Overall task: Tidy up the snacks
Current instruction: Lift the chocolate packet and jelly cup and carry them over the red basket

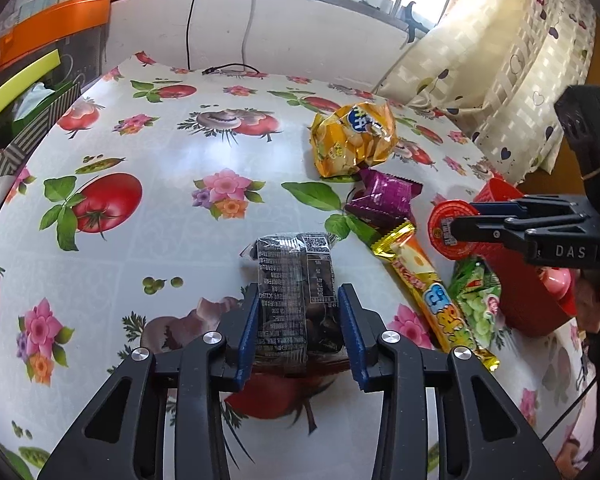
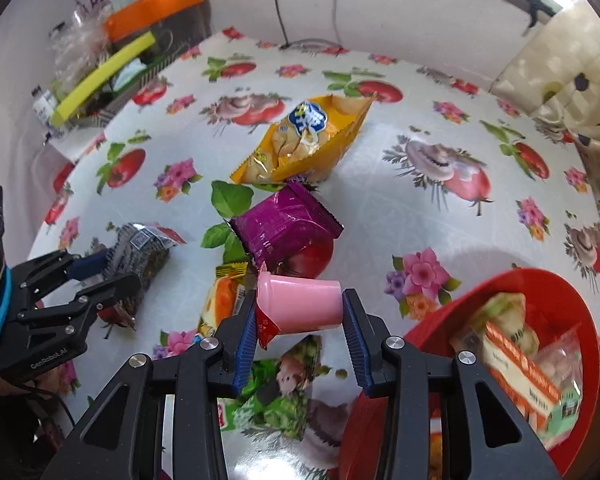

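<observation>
A black snack packet (image 1: 288, 256) lies on the flowered tablecloth (image 1: 160, 240), and my left gripper (image 1: 299, 290) is shut on its near end, a blue pad against each side. My right gripper (image 2: 302, 300) is shut on a pink jelly cup (image 2: 304, 312) that lies sideways, one pad on its red lid and one on its base. The cup hangs over a yellow bar (image 2: 220, 300) and a green packet (image 2: 280, 392), just left of the red basket (image 2: 540, 280). The basket holds several snacks.
A yellow chips bag (image 2: 304, 140) and a purple packet (image 2: 288, 224) lie mid-table. Boxes with an orange rim (image 2: 156, 8) and a yellow-green strip (image 2: 100, 76) crowd the back left. Cables (image 1: 220, 68) hang down the back wall. A patterned curtain (image 1: 500, 60) hangs at the right.
</observation>
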{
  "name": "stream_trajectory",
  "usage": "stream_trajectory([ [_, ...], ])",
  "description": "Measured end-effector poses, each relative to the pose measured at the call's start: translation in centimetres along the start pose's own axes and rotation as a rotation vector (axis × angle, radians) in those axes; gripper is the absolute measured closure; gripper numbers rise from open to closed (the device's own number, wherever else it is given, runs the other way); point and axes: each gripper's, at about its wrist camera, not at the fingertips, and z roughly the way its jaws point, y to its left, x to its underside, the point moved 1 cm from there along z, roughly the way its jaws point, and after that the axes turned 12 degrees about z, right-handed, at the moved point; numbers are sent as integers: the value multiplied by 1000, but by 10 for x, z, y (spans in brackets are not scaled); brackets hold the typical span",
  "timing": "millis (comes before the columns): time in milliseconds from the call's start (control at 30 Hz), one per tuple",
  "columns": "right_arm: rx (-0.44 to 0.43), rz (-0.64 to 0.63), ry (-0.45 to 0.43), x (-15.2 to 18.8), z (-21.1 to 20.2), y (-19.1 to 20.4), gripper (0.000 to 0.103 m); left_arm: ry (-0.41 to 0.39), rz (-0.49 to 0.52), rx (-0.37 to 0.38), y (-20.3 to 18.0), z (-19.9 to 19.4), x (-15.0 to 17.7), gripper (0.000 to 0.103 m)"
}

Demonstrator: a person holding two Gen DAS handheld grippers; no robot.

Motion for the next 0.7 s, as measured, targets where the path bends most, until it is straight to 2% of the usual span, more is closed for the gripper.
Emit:
stream_trajectory([
  [367, -60, 54, -154, 31, -50, 16, 66, -59, 37, 19, -27, -33, -8, 64],
  [700, -23, 65, -249, 57, -85, 25, 66, -98, 78, 49, -54, -54, -15, 64],
])
